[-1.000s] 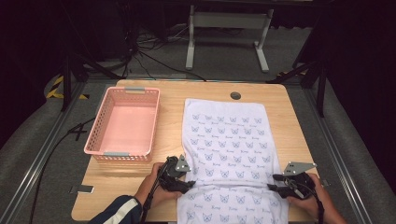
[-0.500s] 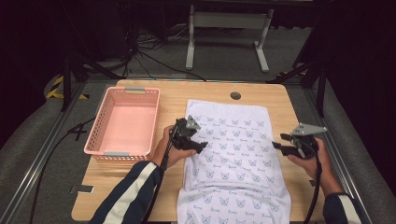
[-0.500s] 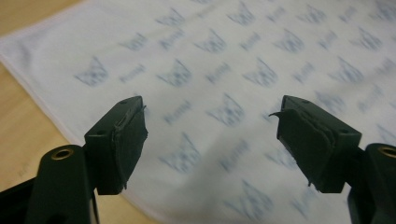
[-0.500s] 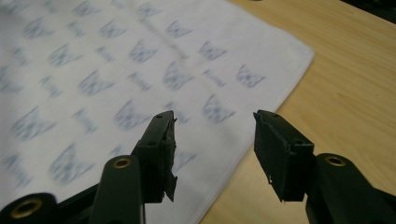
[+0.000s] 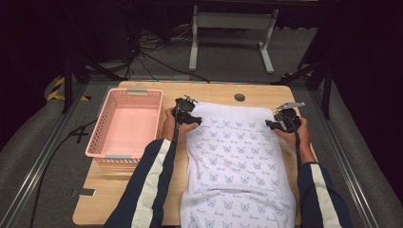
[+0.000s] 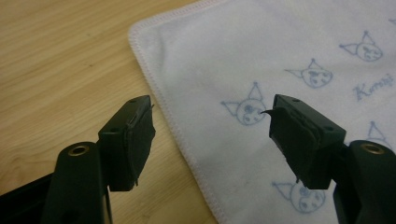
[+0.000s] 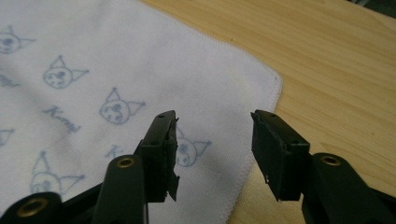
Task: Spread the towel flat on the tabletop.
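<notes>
A white towel [image 5: 235,156] printed with blue cat faces lies flat along the wooden table [image 5: 114,190], and its near end hangs over the front edge. My left gripper [image 5: 190,116] sits at the towel's far left corner. In the left gripper view its jaws [image 6: 210,105] stand open astride the towel's hem [image 6: 261,56]; they have just been closing a little, with nothing pinched. My right gripper [image 5: 278,122] is at the far right corner. Its jaws [image 7: 214,116] are open just above the towel [image 7: 140,60], near the hemmed edge.
An empty pink plastic basket [image 5: 127,126] stands on the table to the left of the towel, close to my left hand. A round cable hole [image 5: 239,97] lies beyond the towel's far edge. A metal stand [image 5: 233,28] is on the floor behind the table.
Both hands have moved away from the table's near edge, along the towel's sides, to its far corners. The towel has stayed flat and in place.
</notes>
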`<state>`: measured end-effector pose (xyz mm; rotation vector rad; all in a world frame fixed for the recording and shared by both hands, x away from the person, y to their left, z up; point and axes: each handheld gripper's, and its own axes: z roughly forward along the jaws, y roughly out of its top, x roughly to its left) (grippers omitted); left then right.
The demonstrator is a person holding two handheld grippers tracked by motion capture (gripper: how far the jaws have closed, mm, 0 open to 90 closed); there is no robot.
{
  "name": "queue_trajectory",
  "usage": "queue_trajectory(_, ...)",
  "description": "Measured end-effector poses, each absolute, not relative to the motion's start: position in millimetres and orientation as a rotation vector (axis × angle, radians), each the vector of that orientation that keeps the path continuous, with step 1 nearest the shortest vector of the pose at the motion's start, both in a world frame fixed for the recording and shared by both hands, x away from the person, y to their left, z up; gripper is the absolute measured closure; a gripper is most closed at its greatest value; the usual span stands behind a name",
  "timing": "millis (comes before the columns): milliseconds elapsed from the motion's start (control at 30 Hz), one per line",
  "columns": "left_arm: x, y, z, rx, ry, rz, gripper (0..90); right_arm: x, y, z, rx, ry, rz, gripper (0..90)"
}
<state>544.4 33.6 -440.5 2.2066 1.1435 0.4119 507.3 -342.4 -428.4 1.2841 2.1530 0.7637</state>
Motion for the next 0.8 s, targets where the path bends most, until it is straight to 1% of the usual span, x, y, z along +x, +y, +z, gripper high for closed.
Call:
queue_trajectory(167, 542.7, 18.5, -448.1, 2.272, 1.136, 0.409, 34.4, 509.9, -339.8, -437.1, 1.313, 2.147, 0.730, 50.6)
queue_trajectory(200, 542.1, 15.7, -450.0, 2.290, 1.143, 0.387, 34.5, 510.3, -340.2, -439.2, 1.321, 2.148, 0.728, 51.5)
queue_trajectory(233, 541.2, 14.8, -452.3, 2.275, 1.139, 0.368, 39.0, 510.1, -341.5, -444.3, 1.335, 2.159, 0.716, 51.9)
queue_trajectory(300, 539.2, 15.4, -453.4, 2.259, 1.140, 0.363, 39.3, 509.3, -342.2, -446.2, 1.338, 2.159, 0.709, 52.9)
queue_trajectory(400, 535.8, 15.6, -452.6, 2.278, 1.114, 0.342, 42.2, 503.8, -350.3, -449.3, 1.379, 2.146, 0.768, 54.0)
queue_trajectory(467, 528.1, 14.8, -451.2, 2.319, 1.060, 0.314, 42.3, 494.6, -357.6, -449.0, 1.391, 2.166, 0.785, 54.8)
queue_trajectory(533, 521.4, 14.3, -449.0, 2.352, 1.042, 0.276, 42.2, 488.4, -361.2, -447.1, 1.387, 2.196, 0.769, 54.9)
queue_trajectory(667, 513.9, 15.6, -446.7, 2.394, 0.997, 0.224, 38.6, 476.3, -364.9, -443.7, 1.378, 2.246, 0.730, 56.0)
queue_trajectory(700, 514.1, 17.3, -447.2, 2.369, 1.024, 0.209, 38.6, 472.9, -365.6, -443.4, 1.381, 2.251, 0.730, 56.0)
queue_trajectory(733, 514.8, 17.3, -447.2, 2.354, 1.043, 0.210, 35.7, 470.1, -366.0, -442.9, 1.381, 2.264, 0.732, 55.9)
queue_trajectory(767, 517.9, 16.7, -445.2, 2.330, 1.059, 0.276, 30.5, 469.6, -366.8, -441.7, 1.381, 2.268, 0.729, 53.4)
queue_trajectory(800, 520.9, 17.1, -444.0, 2.297, 1.073, 0.298, 29.3, 470.4, -367.6, -440.6, 1.375, 2.260, 0.733, 52.8)
